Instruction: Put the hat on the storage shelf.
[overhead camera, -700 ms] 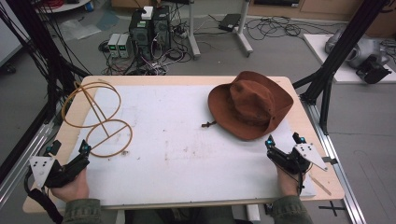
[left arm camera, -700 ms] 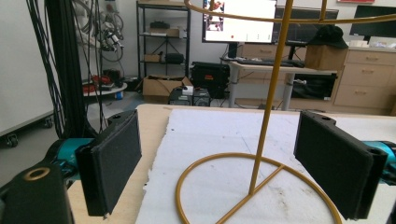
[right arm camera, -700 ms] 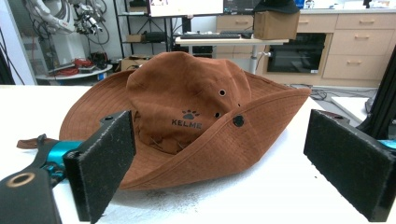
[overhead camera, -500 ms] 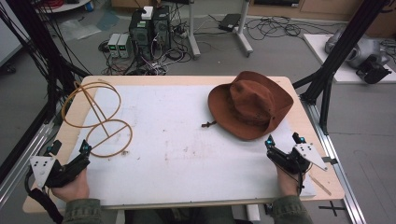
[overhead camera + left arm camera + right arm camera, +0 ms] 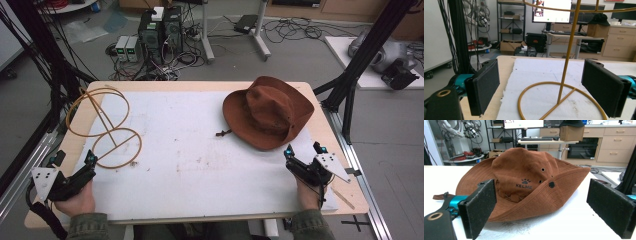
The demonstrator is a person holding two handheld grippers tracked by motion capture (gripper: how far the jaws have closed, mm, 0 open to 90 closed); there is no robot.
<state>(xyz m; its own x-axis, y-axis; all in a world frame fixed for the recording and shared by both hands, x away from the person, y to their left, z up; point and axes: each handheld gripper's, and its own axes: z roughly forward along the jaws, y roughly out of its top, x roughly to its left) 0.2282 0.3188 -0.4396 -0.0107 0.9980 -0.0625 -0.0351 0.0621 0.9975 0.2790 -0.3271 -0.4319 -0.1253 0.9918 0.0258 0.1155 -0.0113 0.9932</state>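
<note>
The work looks to be at its very beginning: the likely aim, as I judge it, is to put the brown hat (image 5: 268, 111) on the golden wire hat stand (image 5: 103, 126), and nothing of this is done yet. The hat lies on the white table cover (image 5: 200, 155) at the far right part of the table, untouched, with its crown up and its brim resting on the cover; a short brown strap end (image 5: 223, 133) sticks out at its left. The stand is at the far left, well apart from the hat, and its upper ring carries nothing. The right gripper (image 5: 303, 151) waits near the front edge of the brim with its jaws spread wide and nothing between them; in the right gripper view the hat (image 5: 524, 187) sits just ahead, between the two black pads (image 5: 479, 207). The left gripper (image 5: 75, 159) is also spread and holds nothing; in the left gripper view the stand's round base (image 5: 564, 100) and thin upright rod lie ahead of it. The hat is of soft suede-like cloth, with a curled, floppy brim, small eyelets, a paw print and the word KELME on the crown.
</note>
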